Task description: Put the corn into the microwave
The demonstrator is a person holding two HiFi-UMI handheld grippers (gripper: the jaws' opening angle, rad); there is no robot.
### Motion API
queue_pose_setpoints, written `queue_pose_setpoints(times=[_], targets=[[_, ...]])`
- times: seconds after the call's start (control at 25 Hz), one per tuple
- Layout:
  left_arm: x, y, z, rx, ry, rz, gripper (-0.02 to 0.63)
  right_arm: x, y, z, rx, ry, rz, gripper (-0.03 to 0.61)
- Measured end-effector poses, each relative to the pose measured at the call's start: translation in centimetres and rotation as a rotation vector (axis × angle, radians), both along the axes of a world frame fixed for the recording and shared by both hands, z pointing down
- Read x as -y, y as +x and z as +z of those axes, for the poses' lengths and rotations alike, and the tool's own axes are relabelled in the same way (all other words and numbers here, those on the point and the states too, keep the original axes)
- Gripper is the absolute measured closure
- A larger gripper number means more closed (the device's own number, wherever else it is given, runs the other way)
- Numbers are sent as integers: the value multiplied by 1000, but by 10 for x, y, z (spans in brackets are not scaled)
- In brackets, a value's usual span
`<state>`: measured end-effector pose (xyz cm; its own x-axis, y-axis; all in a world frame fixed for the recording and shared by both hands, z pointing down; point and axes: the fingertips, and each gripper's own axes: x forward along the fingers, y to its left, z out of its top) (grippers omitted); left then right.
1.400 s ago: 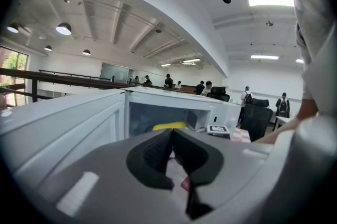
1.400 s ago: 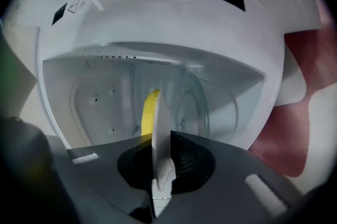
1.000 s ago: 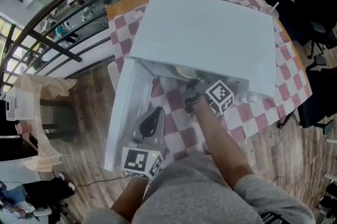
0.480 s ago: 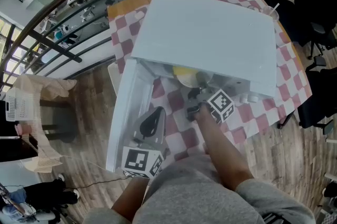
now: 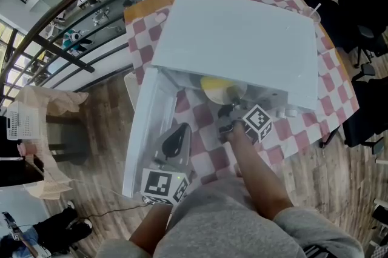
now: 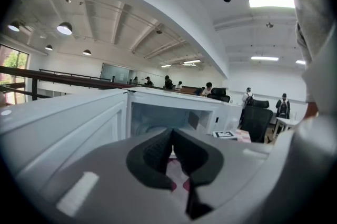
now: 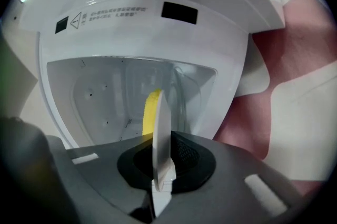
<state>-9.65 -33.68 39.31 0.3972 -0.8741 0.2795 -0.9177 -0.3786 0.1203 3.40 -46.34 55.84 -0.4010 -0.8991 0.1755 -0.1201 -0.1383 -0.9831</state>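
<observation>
The white microwave stands on the checked cloth with its door swung wide. The right gripper, jaws clamped on the rim of a white plate, holds the corn at the cavity mouth. The plate should go in level and clear of the frame. The left gripper is closed and empty beside the door.

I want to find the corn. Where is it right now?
In the head view the corn lies on a plate at the mouth of the open microwave, just beyond the right gripper, which pinches the plate's rim.
</observation>
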Motion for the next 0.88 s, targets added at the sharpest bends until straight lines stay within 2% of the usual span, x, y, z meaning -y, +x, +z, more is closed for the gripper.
queue_pose_setpoints(times=[0.32, 0.52, 0.76, 0.88], targets=[[-2, 1, 1, 7, -4, -1, 603, -2, 0, 1, -36, -20, -83, 563], [-1, 0, 0, 8, -6, -2, 603, -4, 2, -2, -92, -36, -132, 518], [0, 1, 0, 11, -7, 2, 603, -10, -5, -1, -177, -40, -251, 466], [0, 2, 2, 14, -9, 4, 603, -11, -14, -3, -184, -32, -328, 448]])
